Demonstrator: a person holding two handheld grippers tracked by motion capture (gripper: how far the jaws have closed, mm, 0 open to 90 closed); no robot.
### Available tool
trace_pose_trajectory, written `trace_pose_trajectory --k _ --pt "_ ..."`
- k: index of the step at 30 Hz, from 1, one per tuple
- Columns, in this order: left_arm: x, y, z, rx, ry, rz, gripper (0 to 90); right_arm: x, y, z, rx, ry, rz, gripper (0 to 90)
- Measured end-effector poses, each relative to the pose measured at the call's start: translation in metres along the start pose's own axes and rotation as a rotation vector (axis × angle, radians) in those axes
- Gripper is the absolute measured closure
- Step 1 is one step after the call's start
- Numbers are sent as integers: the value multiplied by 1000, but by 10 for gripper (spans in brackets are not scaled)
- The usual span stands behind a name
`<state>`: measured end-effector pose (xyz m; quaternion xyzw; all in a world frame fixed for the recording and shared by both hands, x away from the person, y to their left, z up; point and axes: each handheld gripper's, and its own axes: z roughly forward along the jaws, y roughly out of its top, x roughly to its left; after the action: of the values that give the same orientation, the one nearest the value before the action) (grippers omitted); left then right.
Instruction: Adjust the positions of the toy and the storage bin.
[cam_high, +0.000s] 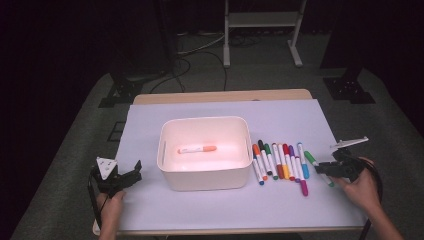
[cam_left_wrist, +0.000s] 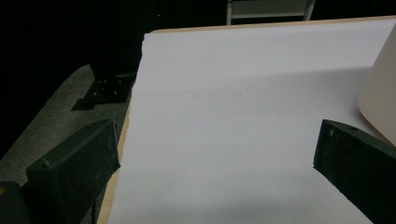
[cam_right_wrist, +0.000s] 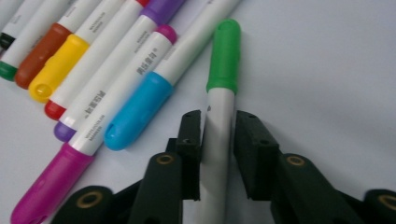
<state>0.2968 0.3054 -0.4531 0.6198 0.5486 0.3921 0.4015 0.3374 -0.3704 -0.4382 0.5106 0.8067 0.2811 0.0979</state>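
Note:
A green-capped marker (cam_right_wrist: 224, 51) lies on the white table cover at the right end of a row of markers (cam_high: 280, 162). My right gripper (cam_right_wrist: 218, 126) is shut on its white barrel, a jaw pressed against each side, with the cap pointing away beyond the tips. From above, that gripper (cam_high: 322, 167) sits low at the green marker (cam_high: 311, 158) near the table's right edge. A white bin (cam_high: 210, 177) at the middle holds one orange marker (cam_high: 197, 149). My left gripper (cam_high: 136, 171) rests open left of the bin, with nothing between its jaws (cam_left_wrist: 217, 144).
Close beside the held marker lie a blue-capped marker (cam_right_wrist: 140, 109) and a magenta one (cam_right_wrist: 51, 179). The bin's wall (cam_left_wrist: 380, 93) stands just right of the left gripper. The table's left edge (cam_left_wrist: 116, 186) runs under the left jaw.

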Motion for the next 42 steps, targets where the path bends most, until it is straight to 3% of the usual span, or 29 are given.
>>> trace_pose_trajectory --k 8,13,18,27,32,42 --pt "0 0 0 1 0 1 0 1 -1 -2 8 -28 19 758" --pt "0 0 0 0 2 1 0 -1 -1 -12 -11 22 49 758" --pt "0 0 0 1 3 8 0 7 6 -31 -60 83 33 758" --pt "0 0 0 -2 2 7 0 39 34 -65 -126 159 -33 758" --pt "0 0 0 -3 -1 8 0 57 52 -80 -152 238 -71 758" --pt "0 0 0 -6 -1 11 0 110 93 -96 -155 326 -221 758"
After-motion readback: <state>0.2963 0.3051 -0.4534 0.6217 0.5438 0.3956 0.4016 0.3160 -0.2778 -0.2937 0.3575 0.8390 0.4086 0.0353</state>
